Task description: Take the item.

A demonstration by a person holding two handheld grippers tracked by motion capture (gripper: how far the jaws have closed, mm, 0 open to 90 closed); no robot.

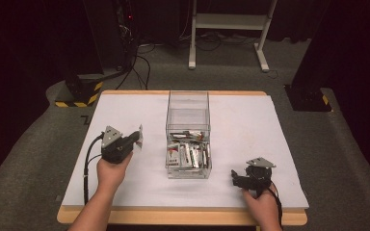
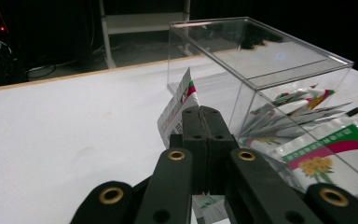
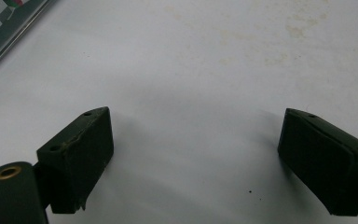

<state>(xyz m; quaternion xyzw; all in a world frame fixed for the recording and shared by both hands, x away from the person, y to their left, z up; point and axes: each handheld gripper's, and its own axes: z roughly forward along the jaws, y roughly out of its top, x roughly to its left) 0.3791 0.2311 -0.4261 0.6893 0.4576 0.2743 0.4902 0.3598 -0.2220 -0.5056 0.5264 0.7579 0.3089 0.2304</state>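
Left gripper (image 1: 136, 139) clamped tight on one sachet (image 2: 179, 105), jaws fully together with the packet pinched at its lower part, standing up out of them, red-green print showing. Sachet held above the white table (image 1: 125, 110), just left of the clear plastic box (image 1: 188, 115), not yet over it. Box holds a pile of matching sachets (image 1: 189, 155) in its near end. Judged step: carry to box and drop in. To do it well: lift above the box's near wall, centre over the pile, only then release; keep the grip firm, as the thin foil could slip. Right gripper (image 1: 236, 179) rests on table near right edge, jaws wide apart, empty.
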